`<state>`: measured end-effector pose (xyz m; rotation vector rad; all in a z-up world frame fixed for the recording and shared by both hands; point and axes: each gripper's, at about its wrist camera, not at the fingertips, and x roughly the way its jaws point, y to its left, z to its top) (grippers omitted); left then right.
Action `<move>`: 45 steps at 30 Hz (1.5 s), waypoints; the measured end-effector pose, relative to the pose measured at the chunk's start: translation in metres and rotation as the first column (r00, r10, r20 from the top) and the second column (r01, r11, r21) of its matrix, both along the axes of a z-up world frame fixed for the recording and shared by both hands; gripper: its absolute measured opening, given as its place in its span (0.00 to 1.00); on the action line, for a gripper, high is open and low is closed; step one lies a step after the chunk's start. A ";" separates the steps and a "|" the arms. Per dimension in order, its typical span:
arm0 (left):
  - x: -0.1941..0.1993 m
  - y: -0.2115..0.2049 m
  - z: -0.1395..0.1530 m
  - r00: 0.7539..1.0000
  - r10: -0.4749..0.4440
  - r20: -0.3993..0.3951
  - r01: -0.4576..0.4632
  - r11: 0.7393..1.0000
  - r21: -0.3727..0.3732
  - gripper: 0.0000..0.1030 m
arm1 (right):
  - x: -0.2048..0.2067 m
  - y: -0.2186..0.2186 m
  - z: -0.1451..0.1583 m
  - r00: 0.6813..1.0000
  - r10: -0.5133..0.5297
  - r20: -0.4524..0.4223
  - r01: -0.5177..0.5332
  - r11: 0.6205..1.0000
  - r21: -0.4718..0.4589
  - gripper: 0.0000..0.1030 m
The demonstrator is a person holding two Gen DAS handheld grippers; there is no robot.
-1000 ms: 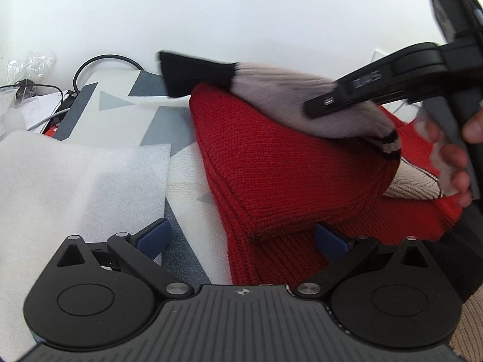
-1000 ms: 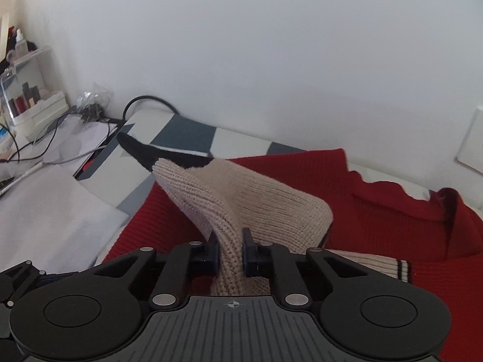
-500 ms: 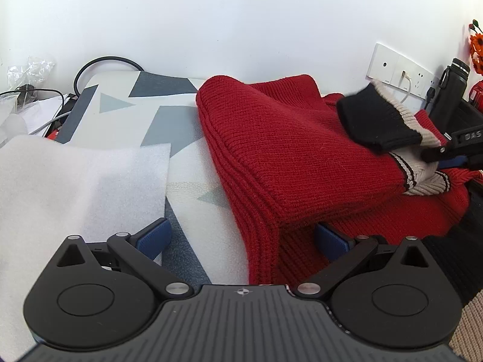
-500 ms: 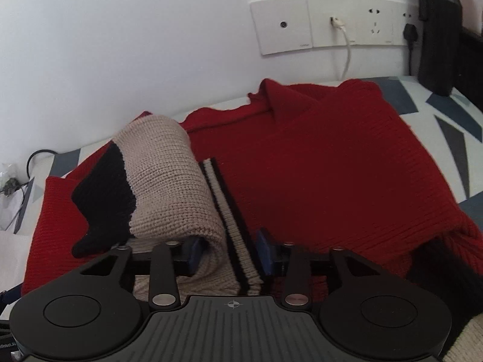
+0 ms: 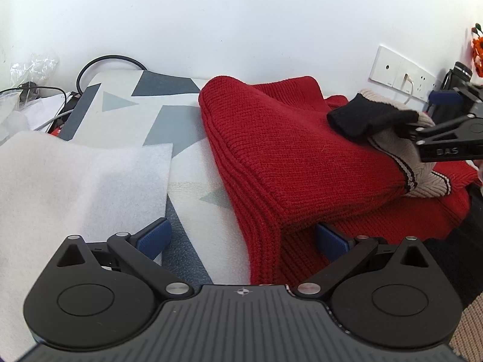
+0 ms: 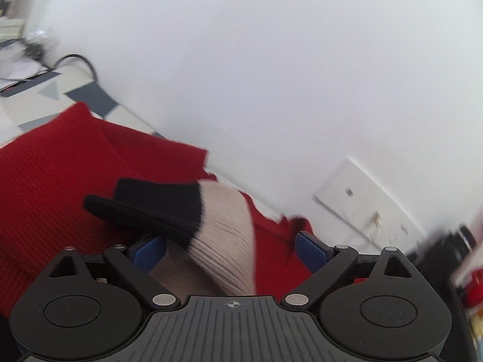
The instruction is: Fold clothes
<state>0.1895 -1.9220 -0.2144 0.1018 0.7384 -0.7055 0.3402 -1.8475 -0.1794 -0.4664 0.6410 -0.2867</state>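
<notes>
White foam sheet (image 5: pixel 75 181) lies at left on the patterned mat (image 5: pixel 132 114), the left gripper (image 5: pixel 241 238) spreads wide at the folded red sweater's (image 5: pixel 286 163) near edge, and the right gripper (image 6: pixel 231 250), fingers apart, straddles its beige black-cuffed sleeve (image 6: pixel 223 229).

Sweater (image 5: pixel 295 163) folded on the patterned desk (image 5: pixel 145 114), close to the wall (image 5: pixel 241 15). Sleeve (image 5: pixel 389 132) lying across its top, at right. Foam sheet (image 5: pixel 75 181) left of it. Cable (image 5: pixel 102 63) behind, at desk's far-left corner. Outlet plate (image 5: pixel 401 72) on wall, behind right.
</notes>
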 end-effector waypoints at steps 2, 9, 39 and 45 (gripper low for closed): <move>0.000 0.000 0.000 1.000 0.001 -0.002 -0.001 1.000 -0.003 1.00 | 0.007 -0.001 0.003 1.000 0.000 -0.022 0.001 0.999 0.042 0.42; 0.002 0.000 -0.001 1.000 0.004 -0.007 -0.004 1.000 -0.008 1.00 | -0.032 -0.088 0.044 0.925 -0.366 0.101 0.275 0.830 0.486 0.11; 0.004 -0.001 -0.003 1.000 0.010 -0.009 -0.010 1.000 0.001 1.00 | -0.147 -0.207 -0.006 0.698 -0.703 -0.132 0.427 0.262 0.865 0.09; 0.004 -0.001 -0.003 1.000 0.013 -0.009 -0.013 1.000 0.002 1.00 | -0.153 -0.195 -0.004 0.694 -0.713 -0.102 0.441 0.309 0.843 0.09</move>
